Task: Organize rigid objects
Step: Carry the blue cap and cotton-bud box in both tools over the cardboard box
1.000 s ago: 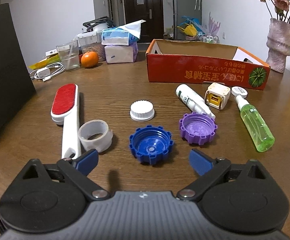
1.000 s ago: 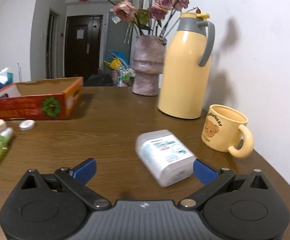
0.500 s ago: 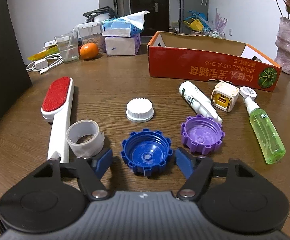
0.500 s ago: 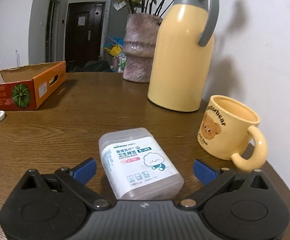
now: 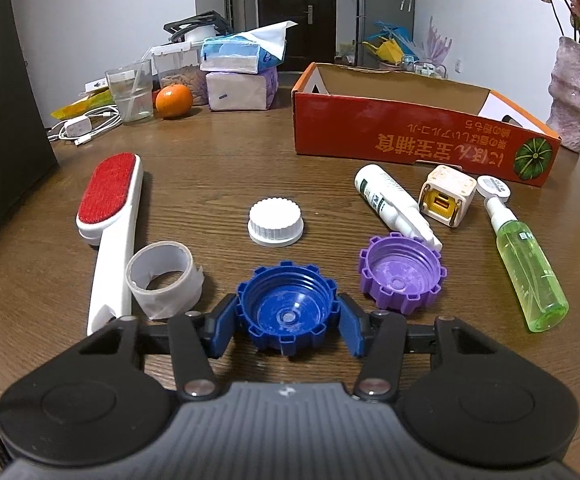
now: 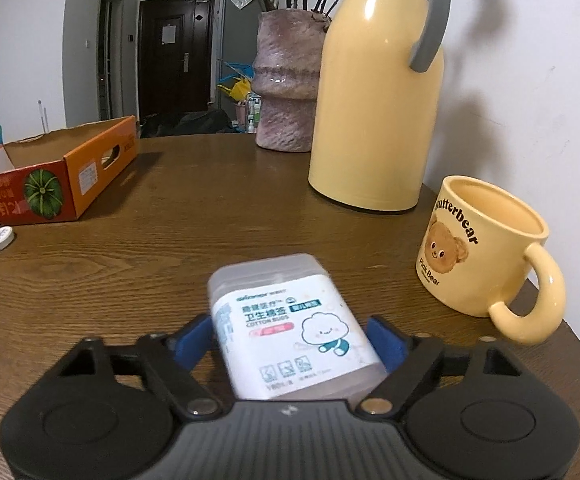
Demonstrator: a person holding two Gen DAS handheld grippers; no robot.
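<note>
Left wrist view: the left gripper (image 5: 286, 325) is lowered over the wooden table (image 5: 217, 184), and the blue cap (image 5: 285, 310), lying open side up, is seen between its blue pads. The jaws are closing; the left pad touches the cap's rim, while contact on the right pad cannot be told for certain. A purple cap (image 5: 402, 276) lies just to the right, a white cap (image 5: 275, 221) beyond, and a tape roll (image 5: 163, 278) beside a lint brush (image 5: 109, 232) to the left. A white tube (image 5: 394, 204), a small cube-shaped charger (image 5: 446, 196) and a green spray bottle (image 5: 530, 272) are laid before the red cardboard box (image 5: 410, 140).

Right wrist view, by contrast, shows what the other does not: the right gripper (image 6: 290, 344) is set about a cotton bud box (image 6: 290, 328), lying between narrowing jaws that stand close against its sides; whether it is pressed cannot be told. A yellow bear mug (image 6: 486, 252) and a yellow thermos jug (image 6: 374, 92) are seen to the right.
</note>
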